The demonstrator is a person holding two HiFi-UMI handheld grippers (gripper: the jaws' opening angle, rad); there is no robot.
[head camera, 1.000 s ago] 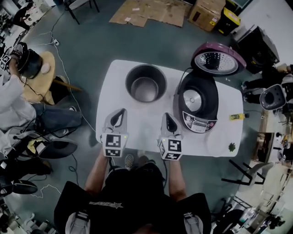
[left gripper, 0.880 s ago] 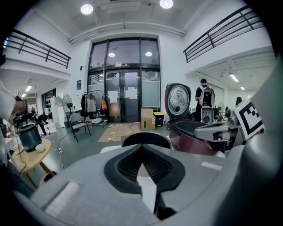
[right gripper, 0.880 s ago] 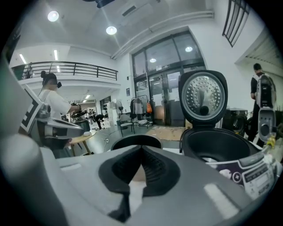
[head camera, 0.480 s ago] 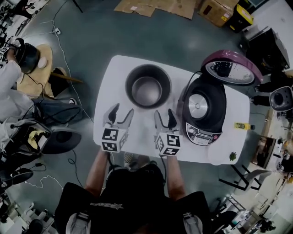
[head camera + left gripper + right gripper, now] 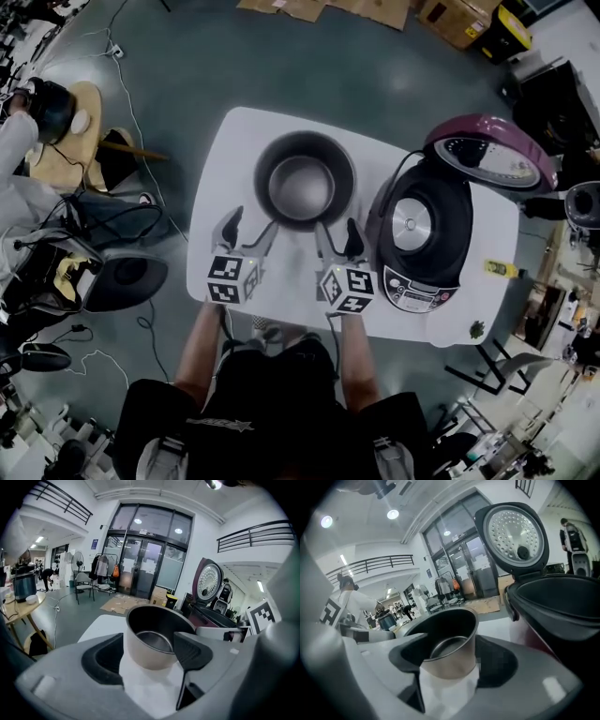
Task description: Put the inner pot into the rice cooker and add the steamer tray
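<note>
Sadly, rice cooker [image 5: 427,234] ctrl panel [image 5: 418,287] print too small to read.

You're working in a big lab hall: grey floor [image 5: 328,75], loose cables [image 5: 112,217], flattened cardboard [image 5: 124,604], glass doors [image 5: 140,569], mezzanine railings [image 5: 255,534], and another person [image 5: 14,178] at a side table [image 5: 70,159] with a second cooker [image 5: 49,108], beyond your white worktop [image 5: 234,150].

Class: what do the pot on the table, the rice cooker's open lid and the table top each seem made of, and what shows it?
Inner pot: probably metal, brushed grey, dull sheen inside.
Rice cooker lid: glossy maroon shell, likely plastic, with a silvery perforated inner plate, seemingly metal.
Table: smooth matt white top; material unclear.
</note>
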